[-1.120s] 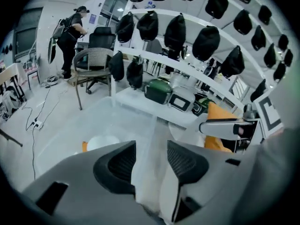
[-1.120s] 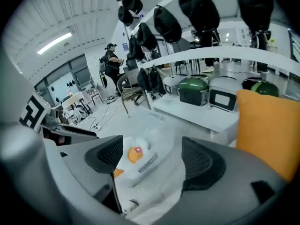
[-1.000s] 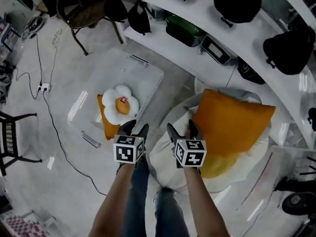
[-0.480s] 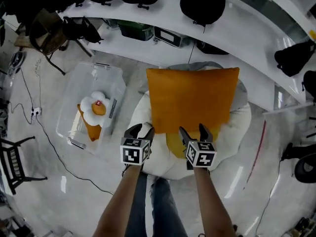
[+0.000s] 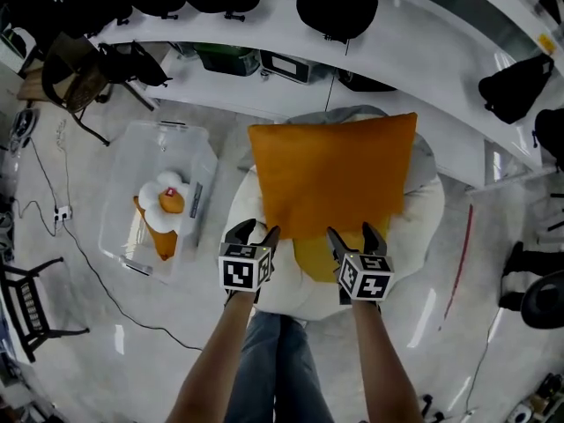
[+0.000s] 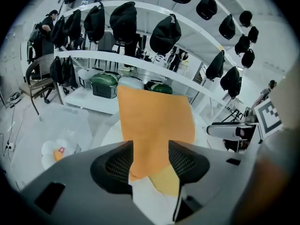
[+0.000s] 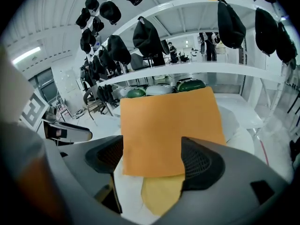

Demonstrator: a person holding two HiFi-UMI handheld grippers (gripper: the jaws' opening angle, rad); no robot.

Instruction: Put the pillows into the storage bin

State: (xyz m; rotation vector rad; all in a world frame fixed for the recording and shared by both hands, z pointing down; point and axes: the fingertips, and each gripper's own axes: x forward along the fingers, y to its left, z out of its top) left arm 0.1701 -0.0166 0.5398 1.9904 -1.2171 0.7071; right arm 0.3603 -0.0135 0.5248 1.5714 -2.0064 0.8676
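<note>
A large orange square pillow [image 5: 330, 179] lies on a white round cushion [image 5: 419, 227], with a yellow pillow [image 5: 313, 258] poking out under its near edge. My left gripper [image 5: 251, 233] is at the pillow's near left corner and my right gripper [image 5: 354, 236] is at its near edge. Both are open, and the left jaws have just been opening. Beyond the left gripper [image 6: 151, 149] and the right gripper [image 7: 152, 156] the orange pillow [image 6: 154, 116] [image 7: 168, 125] shows between the jaws, not pressed. The clear storage bin [image 5: 198, 148] at the left holds a white flower pillow [image 5: 167, 203] and an orange one [image 5: 159, 241].
A curved white shelf [image 5: 423, 51] with black bags and boxes runs behind the cushion. A chair [image 5: 75, 69] stands at the top left and a black chair [image 5: 26, 302] at the left edge. A cable [image 5: 88, 263] trails on the floor beside the bin.
Both grippers have swung from beside the bin to the orange pillow's near edge. The bin now lies farther left in the head view. Over the last half second they barely shifted.
</note>
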